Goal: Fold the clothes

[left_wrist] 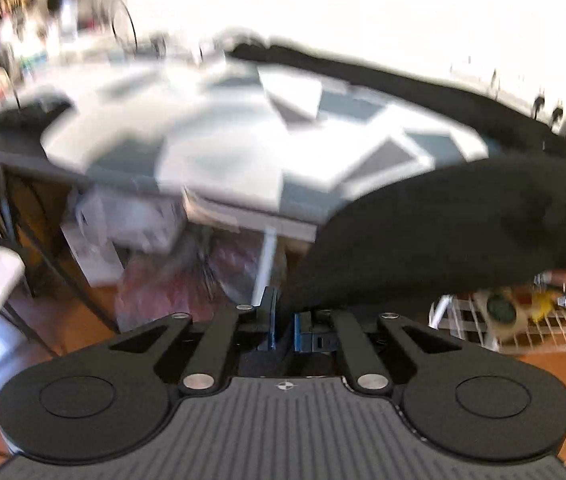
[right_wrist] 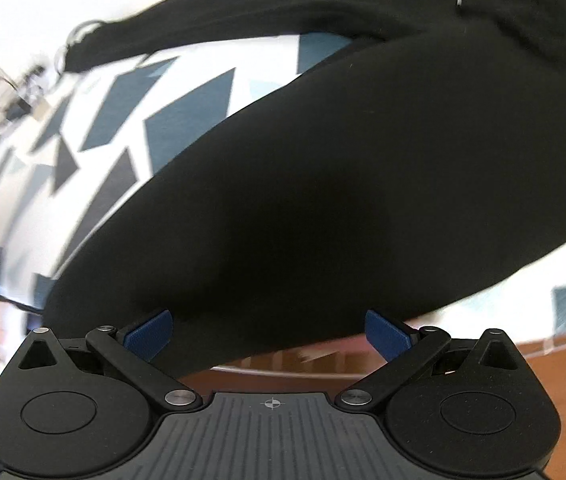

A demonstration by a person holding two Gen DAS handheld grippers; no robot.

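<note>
A black hooded sweatshirt [left_wrist: 435, 232] lies across the right part of a table covered by a white cloth with blue and grey shapes [left_wrist: 219, 148]. My left gripper [left_wrist: 285, 326] is shut on an edge of the sweatshirt that hangs off the table's front. In the right wrist view the sweatshirt [right_wrist: 323, 184] fills the middle, with a sleeve stretched along the far side. My right gripper [right_wrist: 269, 332] is open, its blue pads [right_wrist: 149, 330] wide apart on either side of the garment's near edge.
The patterned cloth [right_wrist: 131, 120] shows to the left of the sweatshirt. Under the table are white boxes [left_wrist: 123, 224] and a reddish bag [left_wrist: 187, 280]. A white wire basket [left_wrist: 523, 320] with items stands on the wooden floor at right. Clutter lines the far left.
</note>
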